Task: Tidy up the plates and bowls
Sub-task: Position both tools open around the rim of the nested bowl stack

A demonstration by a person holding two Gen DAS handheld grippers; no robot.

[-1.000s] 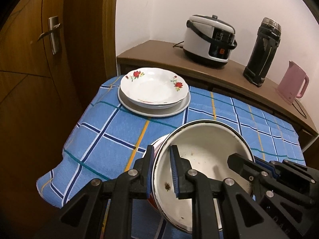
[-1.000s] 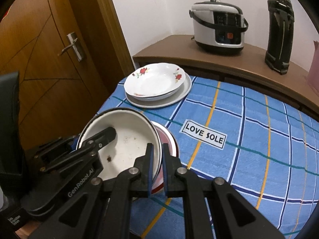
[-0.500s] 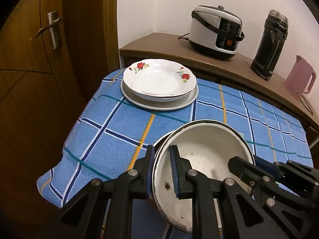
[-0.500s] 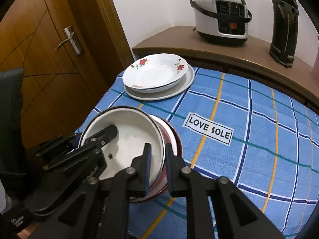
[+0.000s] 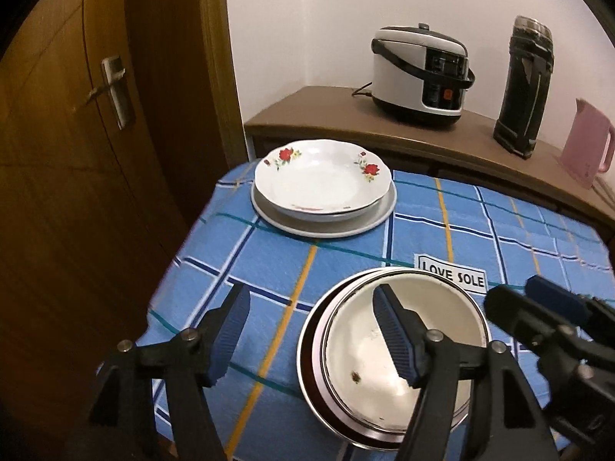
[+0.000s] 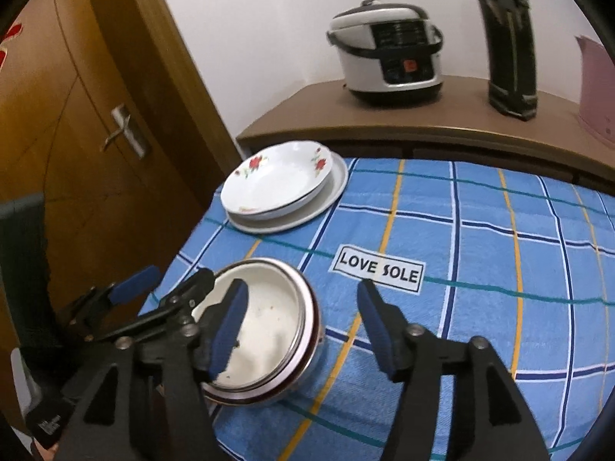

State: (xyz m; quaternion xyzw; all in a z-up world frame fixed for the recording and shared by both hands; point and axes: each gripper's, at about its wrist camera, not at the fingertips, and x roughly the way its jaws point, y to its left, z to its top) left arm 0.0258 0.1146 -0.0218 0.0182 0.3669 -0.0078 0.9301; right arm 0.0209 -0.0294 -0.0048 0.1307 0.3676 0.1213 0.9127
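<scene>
A white enamel bowl [image 5: 442, 307] [image 6: 273, 319] sits level inside a red-rimmed bowl [image 5: 309, 368] near the table's front left corner. My left gripper [image 5: 311, 332] straddles the stack's left rim with its jaws opening and the pads off the rim. One finger hangs over the inside, the other outside. My right gripper [image 6: 300, 326] straddles the right rim the same way, also opening with nothing pressed. Each gripper shows in the other's view: right gripper [image 5: 530, 299], left gripper [image 6: 169, 282]. A rose-patterned deep plate [image 5: 323, 188] [image 6: 276, 184] rests on a larger white plate at the far left.
A blue checked cloth [image 5: 269, 269] with a "LOVE SOLE" label [image 6: 378, 269] covers the table. Behind it a wooden sideboard [image 5: 326, 111] carries a rice cooker [image 5: 419, 77], a black flask [image 5: 524, 88] and a pink kettle [image 5: 586, 150]. A wooden door [image 5: 96, 153] stands close on the left.
Both grippers were shut on the white bowl's rim, holding it tilted. Both have opened and let go, and the bowl now sits level in the red-rimmed bowl.
</scene>
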